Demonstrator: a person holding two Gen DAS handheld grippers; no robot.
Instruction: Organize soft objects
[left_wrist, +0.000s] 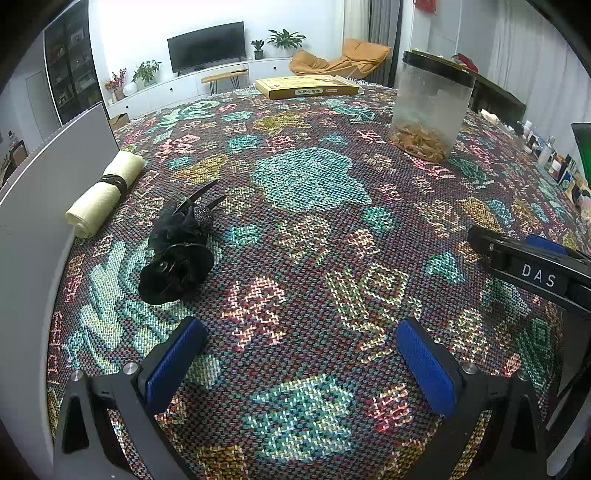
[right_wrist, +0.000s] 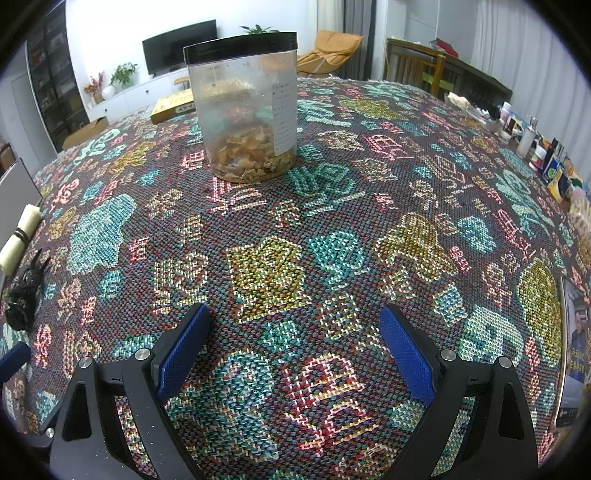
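A black fabric flower hair clip (left_wrist: 177, 254) lies on the patterned tablecloth (left_wrist: 314, 229), ahead and left of my left gripper (left_wrist: 299, 343). A rolled cream cloth bound with a dark band (left_wrist: 105, 194) lies beyond it by a grey panel. Both also show at the far left of the right wrist view, the clip (right_wrist: 24, 299) and the roll (right_wrist: 20, 236). My left gripper is open and empty. My right gripper (right_wrist: 295, 332) is open and empty over the cloth; its body (left_wrist: 532, 269) shows at the right of the left wrist view.
A clear plastic jar with a black lid and dried flakes (right_wrist: 245, 107) stands ahead of the right gripper, also seen in the left wrist view (left_wrist: 430, 105). A yellow box (left_wrist: 306, 86) lies at the far edge. A grey panel (left_wrist: 48, 192) stands left. Small bottles and packets (right_wrist: 546, 158) line the right edge.
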